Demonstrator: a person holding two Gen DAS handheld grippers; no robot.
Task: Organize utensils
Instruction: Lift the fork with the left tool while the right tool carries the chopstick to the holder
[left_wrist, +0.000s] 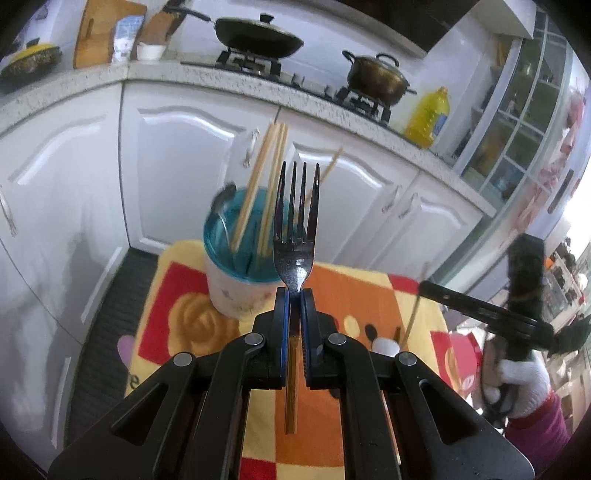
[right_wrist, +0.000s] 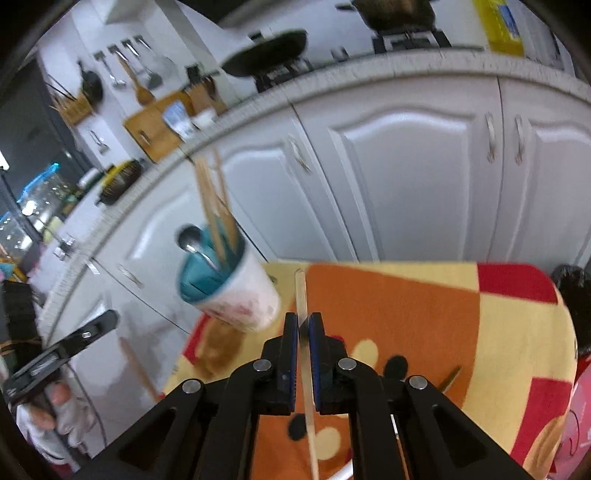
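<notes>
Left wrist view: the left gripper (left_wrist: 294, 295) has its blue-padded jaws closed on the neck of a glossy dark metal fork (left_wrist: 296, 225), tines up. At eleven o'clock from it stands the white cup with a teal lining (left_wrist: 236, 284), already holding several pale wooden chopsticks (left_wrist: 258, 184) and a steel spoon (left_wrist: 221, 201). The job seems well underway.

Right wrist view: the right gripper (right_wrist: 303, 325) pinches one slim pale chopstick (right_wrist: 301, 291). On the plush checked cloth (right_wrist: 443, 295), another stick (right_wrist: 448, 378) lies at four o'clock.
</notes>
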